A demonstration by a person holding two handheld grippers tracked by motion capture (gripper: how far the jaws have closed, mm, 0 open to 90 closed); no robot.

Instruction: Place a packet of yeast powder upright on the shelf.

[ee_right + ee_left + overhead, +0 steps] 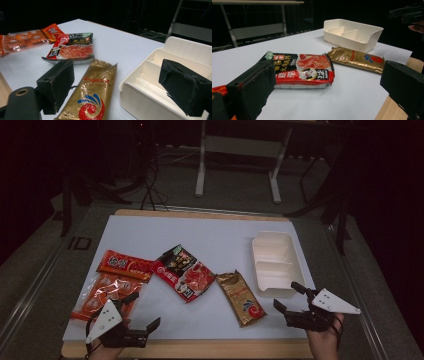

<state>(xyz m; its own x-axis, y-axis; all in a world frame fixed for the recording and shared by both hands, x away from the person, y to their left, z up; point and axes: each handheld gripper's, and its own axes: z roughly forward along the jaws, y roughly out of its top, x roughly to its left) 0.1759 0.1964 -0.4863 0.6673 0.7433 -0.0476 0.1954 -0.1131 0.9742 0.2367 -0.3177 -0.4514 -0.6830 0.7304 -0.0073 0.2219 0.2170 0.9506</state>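
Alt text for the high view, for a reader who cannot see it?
Four snack packets and a white divided tray lie on a white table. The left gripper and right gripper rest open at the near edge.

Gold packet (pixel 93 96): glossy, crinkled foil. Red-and-black packet (pixel 303 70): shiny printed plastic film. Orange packets (pixel 107 290): glossy, seemingly clear wrap. White tray (pixel 160 75): smooth, matt plastic. Table (pixel 200 240): matt white sheet, wooden edge. Gripper pads (pixel 58 80): rough black foam.
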